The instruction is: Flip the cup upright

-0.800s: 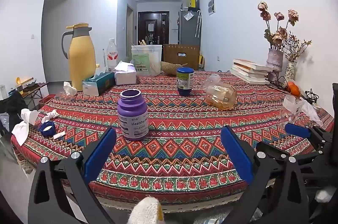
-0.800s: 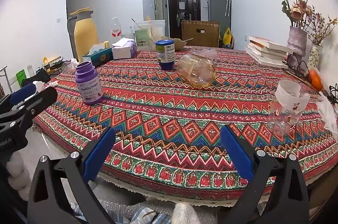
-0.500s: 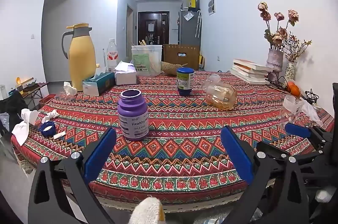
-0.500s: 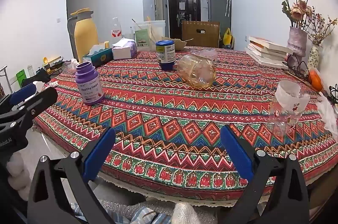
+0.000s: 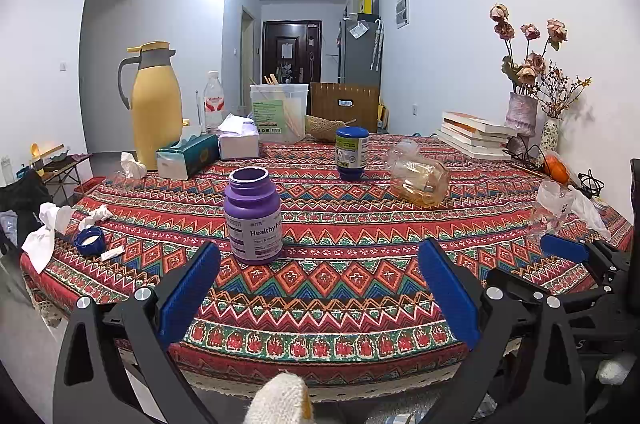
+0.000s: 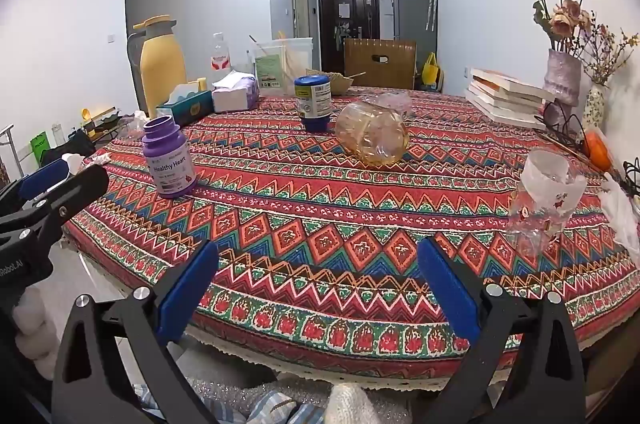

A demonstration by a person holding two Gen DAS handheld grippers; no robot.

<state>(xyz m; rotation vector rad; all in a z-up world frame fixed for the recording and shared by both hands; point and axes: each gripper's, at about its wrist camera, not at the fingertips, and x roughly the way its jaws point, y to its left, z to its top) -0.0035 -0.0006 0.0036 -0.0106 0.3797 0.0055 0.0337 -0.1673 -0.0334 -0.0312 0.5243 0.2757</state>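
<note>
An amber see-through cup [image 5: 418, 180] [image 6: 372, 134] lies on its side near the middle of the patterned tablecloth [image 5: 352, 288] [image 6: 304, 208]. My left gripper [image 5: 320, 284] hovers at the table's near edge, open and holding nothing, well short of the cup. My right gripper [image 6: 318, 284] is likewise open and bare at the near edge, with the cup far ahead of it. A clear plastic cup with a white band [image 6: 544, 200] [image 5: 554, 204] stands at the right.
A purple open bottle [image 5: 252, 216] [image 6: 170, 158] stands front left, a blue-lidded jar [image 5: 352, 152] [image 6: 314, 100] behind the amber cup. Yellow jug [image 5: 154, 104], tissue boxes [image 5: 188, 156], books [image 5: 476, 136] and flower vases [image 5: 520, 112] line the far sides. A blue cap [image 5: 90, 242] lies left.
</note>
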